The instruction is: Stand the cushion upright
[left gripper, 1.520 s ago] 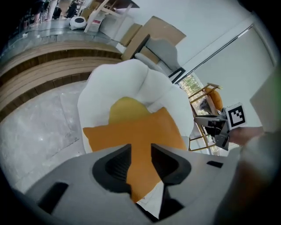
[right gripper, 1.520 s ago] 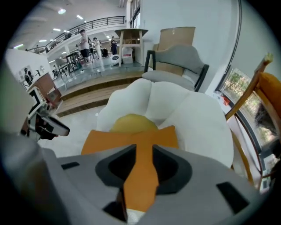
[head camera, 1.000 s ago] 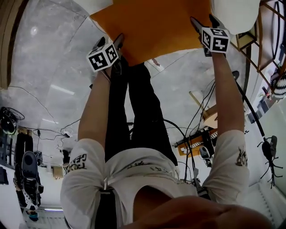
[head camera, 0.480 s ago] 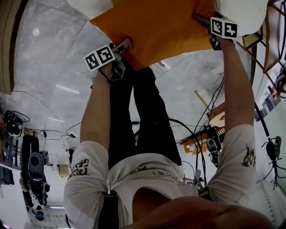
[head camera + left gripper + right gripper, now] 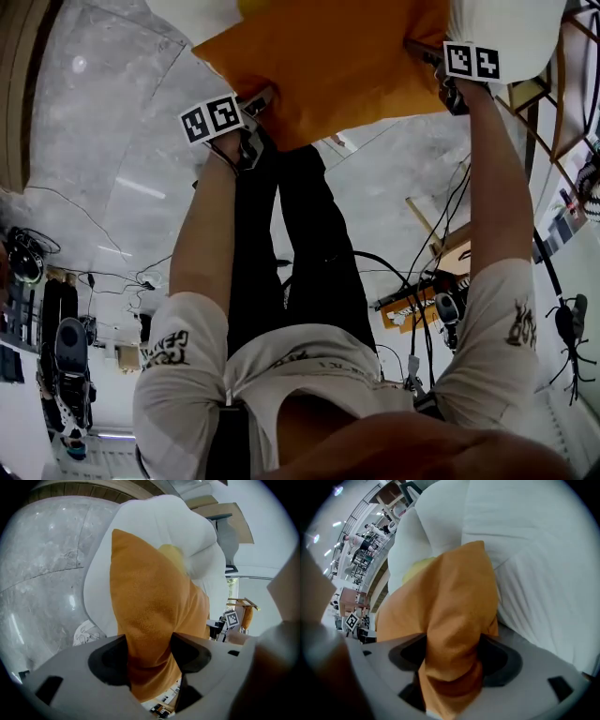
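Note:
An orange cushion (image 5: 328,56) lies at the top of the head view against white padded seating (image 5: 497,33). My left gripper (image 5: 258,103) has the cushion's near left corner (image 5: 150,639) between its jaws, which are closing and pinch the fabric. My right gripper (image 5: 427,52) has the near right corner (image 5: 454,653) bunched between its jaws, which are also closing on it. A yellow thing (image 5: 171,555) shows behind the cushion. The cushion leans tilted, its far part against the white upholstery (image 5: 159,517).
Grey marble floor (image 5: 103,141) spreads left of the person's legs (image 5: 291,244). Cables and equipment (image 5: 422,300) lie to the right, a wooden frame (image 5: 553,84) at far right. White cushions (image 5: 543,564) fill the right gripper view.
Both grippers moved up the head view onto the cushion's near corners and closed on them. The cushion's near edge has lifted and bunched slightly.

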A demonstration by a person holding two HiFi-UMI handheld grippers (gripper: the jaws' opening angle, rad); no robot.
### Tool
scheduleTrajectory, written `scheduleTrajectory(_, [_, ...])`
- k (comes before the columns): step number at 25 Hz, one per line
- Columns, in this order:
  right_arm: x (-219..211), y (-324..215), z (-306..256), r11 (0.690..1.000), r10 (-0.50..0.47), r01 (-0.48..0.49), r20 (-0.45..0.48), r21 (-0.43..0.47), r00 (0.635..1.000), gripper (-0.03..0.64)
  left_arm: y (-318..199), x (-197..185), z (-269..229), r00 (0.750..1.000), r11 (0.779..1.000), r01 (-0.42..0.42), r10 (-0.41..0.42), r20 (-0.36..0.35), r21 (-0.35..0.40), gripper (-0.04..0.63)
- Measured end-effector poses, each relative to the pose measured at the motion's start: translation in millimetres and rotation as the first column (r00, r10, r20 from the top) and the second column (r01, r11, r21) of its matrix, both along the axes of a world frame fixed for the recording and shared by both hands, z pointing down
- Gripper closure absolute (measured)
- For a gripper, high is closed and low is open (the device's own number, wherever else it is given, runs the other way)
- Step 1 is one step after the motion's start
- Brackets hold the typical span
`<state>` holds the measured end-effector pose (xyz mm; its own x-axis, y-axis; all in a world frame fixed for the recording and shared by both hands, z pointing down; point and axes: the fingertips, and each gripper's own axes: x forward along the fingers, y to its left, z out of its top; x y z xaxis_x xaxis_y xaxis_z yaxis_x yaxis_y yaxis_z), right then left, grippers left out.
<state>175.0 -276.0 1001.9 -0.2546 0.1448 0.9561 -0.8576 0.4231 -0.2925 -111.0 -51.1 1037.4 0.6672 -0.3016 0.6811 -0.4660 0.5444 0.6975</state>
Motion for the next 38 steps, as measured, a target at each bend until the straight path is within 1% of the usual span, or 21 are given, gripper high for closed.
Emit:
scheduleTrajectory(1, [-0.6,0.7,-3.7,1.000,-0.016,0.016,0.002,-0.003,1.000,0.273,-1.6,2.4,-3.0,1.000,1.000,-0.010,0.010,0.004,0.007,0.316])
scheduleTrajectory(4, [-5.7,9.0,-13.7,0.998,-0.062,0.062,0.007,0.029,0.998,0.412,-2.7,6.4,-11.9,0.999,0.999,-0.025,0.025,0.023,0.021,0.376])
scheduleTrajectory(6, [-6.9,16.8,-19.3,0.997,-0.053,0.052,0.017,0.054,0.998,0.464,-0.9,8.1,-18.3,0.998,0.999,-0.039,0.037,0.042,0.031,0.408])
scheduleTrajectory(8, [-5.5,21.7,-26.6,0.997,-0.035,0.033,0.026,0.075,0.999,0.486,0.9,10.6,-25.9,0.996,0.997,-0.067,0.064,0.067,0.044,0.434])
scheduleTrajectory(11, [-4.2,26.3,-41.4,0.994,-0.036,0.033,0.032,0.103,0.999,0.508,2.0,11.6,-34.2,0.990,0.992,-0.114,0.108,0.095,0.058,0.449])
scheduleTrajectory(14, [-2.8,31.7,-56.2,0.992,-0.037,0.032,0.041,0.125,0.998,0.515,-0.4,8.3,-43.3,0.983,0.988,-0.141,0.132,0.130,0.067,0.457])
scheduleTrajectory(16, [2.9,38.5,-66.1,0.993,-0.021,0.015,0.045,0.120,0.999,0.517,-6.1,5.9,-53.4,0.977,0.985,-0.154,0.139,0.164,0.080,0.463])
scheduleTrajectory(18, [8.1,45.8,-75.1,0.993,0.005,-0.012,0.056,0.121,0.998,0.517,-17.7,-0.1,-65.4,0.965,0.977,-0.187,0.163,0.205,0.106,0.465])
scheduleTrajectory(20, [5.7,48.7,-83.7,0.987,0.046,-0.058,0.088,0.150,0.995,0.517,-38.5,-13.4,-77.1,0.946,0.960,-0.242,0.202,0.254,0.139,0.465])
scheduleTrajectory(23, [2.6,44.7,-101.9,0.965,0.135,-0.161,0.130,0.210,0.982,0.517,-80.5,-31.0,-95.2,0.914,0.929,-0.320,0.250,0.319,0.187,0.465])
scheduleTrajectory(26, [6.2,36.0,-116.7,0.933,0.207,-0.233,0.119,0.273,0.971,0.517,-124.1,-37.6,-113.5,0.883,0.894,-0.389,0.294,0.366,0.221,0.465])
scheduleTrajectory(27, [7.9,31.0,-120.8,0.919,0.234,-0.258,0.116,0.298,0.965,0.518,-139.6,-38.0,-119.1,0.871,0.880,-0.414,0.310,0.381,0.231,0.465])
scheduleTrajectory(29, [13.2,18.7,-130.4,0.880,0.299,-0.324,0.127,0.346,0.946,0.518,-173.0,-36.2,-131.2,0.845,0.846,-0.467,0.343,0.410,0.255,0.465])
scheduleTrajectory(33, [25.2,-2.4,-150.5,0.789,0.419,-0.457,0.185,0.409,0.889,0.519,-238.0,-27.1,-160.3,0.788,0.766,-0.565,0.389,0.478,0.307,0.465])
scheduleTrajectory(35, [29.6,-9.3,-155.0,0.739,0.479,-0.524,0.217,0.424,0.851,0.519,-270.7,-21.4,-171.0,0.749,0.712,-0.621,0.416,0.516,0.327,0.465])
scheduleTrajectory(37, [33.7,-12.8,-155.5,0.691,0.531,-0.578,0.239,0.433,0.813,0.520,-300.7,-14.1,-177.8,0.705,0.651,-0.679,0.450,0.548,0.339,0.465])
scheduleTrajectory(38, [36.2,-14.2,-154.9,0.672,0.552,-0.597,0.241,0.438,0.798,0.519,-314.4,-9.3,-180.5,0.684,0.621,-0.705,0.466,0.562,0.342,0.465])
